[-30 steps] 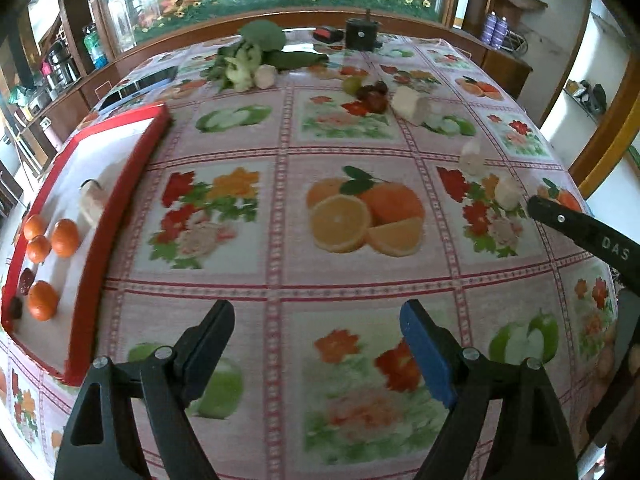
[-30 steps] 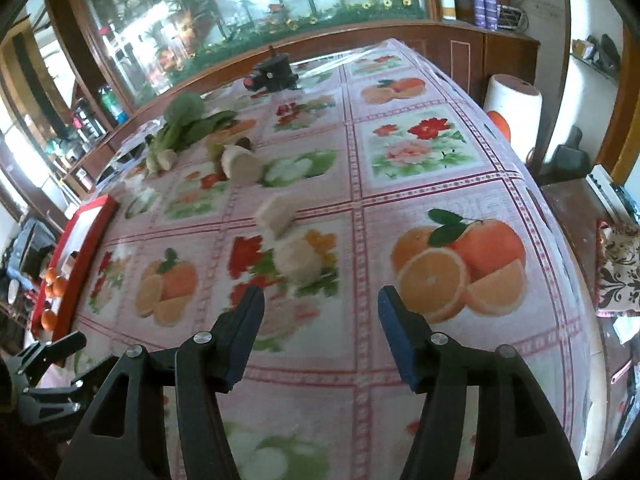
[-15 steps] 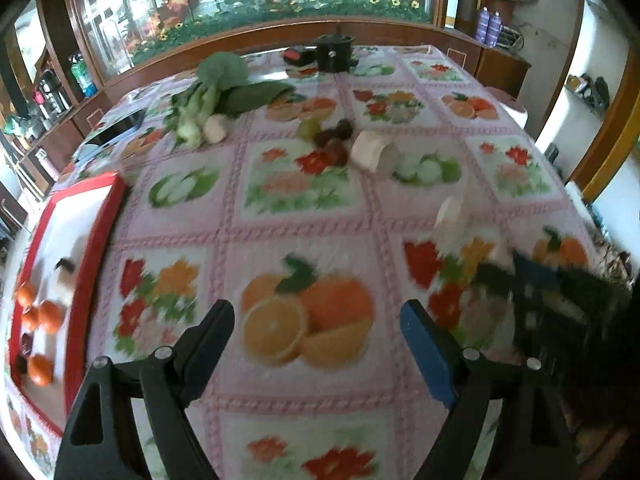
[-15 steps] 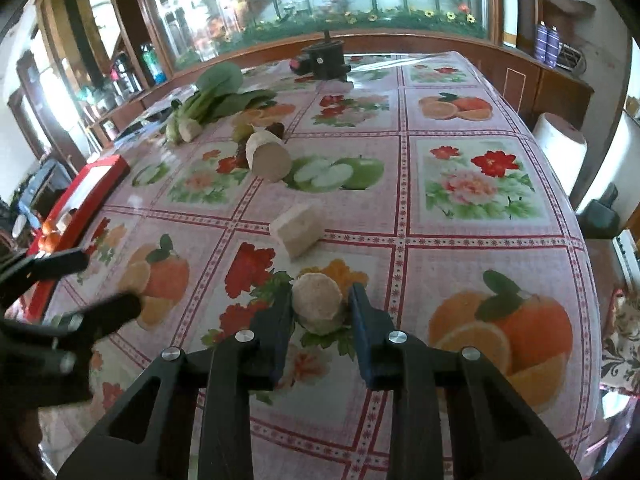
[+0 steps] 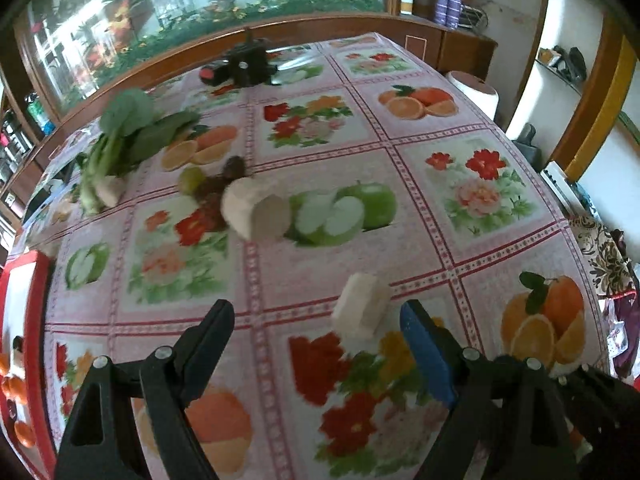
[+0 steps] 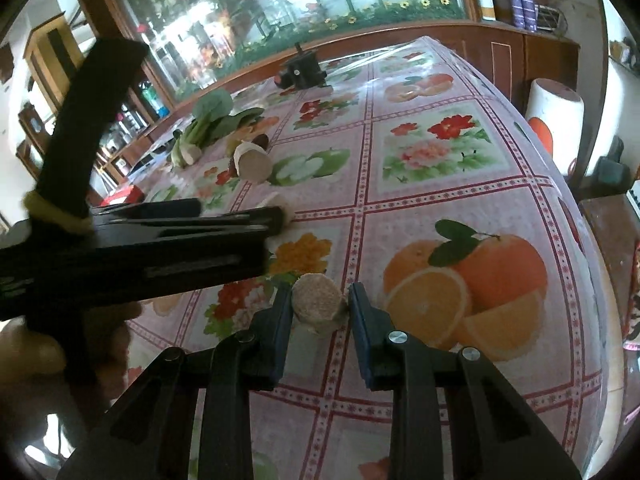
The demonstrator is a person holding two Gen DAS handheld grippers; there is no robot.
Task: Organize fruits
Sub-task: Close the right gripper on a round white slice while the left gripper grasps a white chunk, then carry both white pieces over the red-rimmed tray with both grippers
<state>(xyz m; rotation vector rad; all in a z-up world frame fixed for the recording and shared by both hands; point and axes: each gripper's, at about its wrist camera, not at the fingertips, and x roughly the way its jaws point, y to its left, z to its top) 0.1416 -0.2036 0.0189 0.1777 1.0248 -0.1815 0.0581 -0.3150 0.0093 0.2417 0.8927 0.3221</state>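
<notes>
My right gripper (image 6: 319, 312) is shut on a pale round chunk (image 6: 318, 304), its pads pressing both sides, low over the fruit-print tablecloth (image 6: 460, 168). My left gripper (image 5: 316, 326) is open just short of a pale blocky chunk (image 5: 360, 312), which lies on the cloth nearer the blue finger. In the right wrist view the left gripper (image 6: 240, 211) reaches in from the left, with that blocky chunk (image 6: 276, 201) at its tip. A larger pale chunk (image 5: 256, 212) lies further back, beside dark fruits (image 5: 224, 178) and a green fruit (image 5: 191, 179).
A red tray (image 5: 38, 292) holding oranges (image 5: 10, 384) sits at the left edge. Leafy greens (image 5: 128, 132) lie at the back left and a black device (image 5: 246, 66) at the far end. The table drops off on the right, near a white roll (image 6: 554, 120).
The right gripper has closed on the round chunk. The left gripper has swept right across the table, from beside the red tray to the blocky chunk.
</notes>
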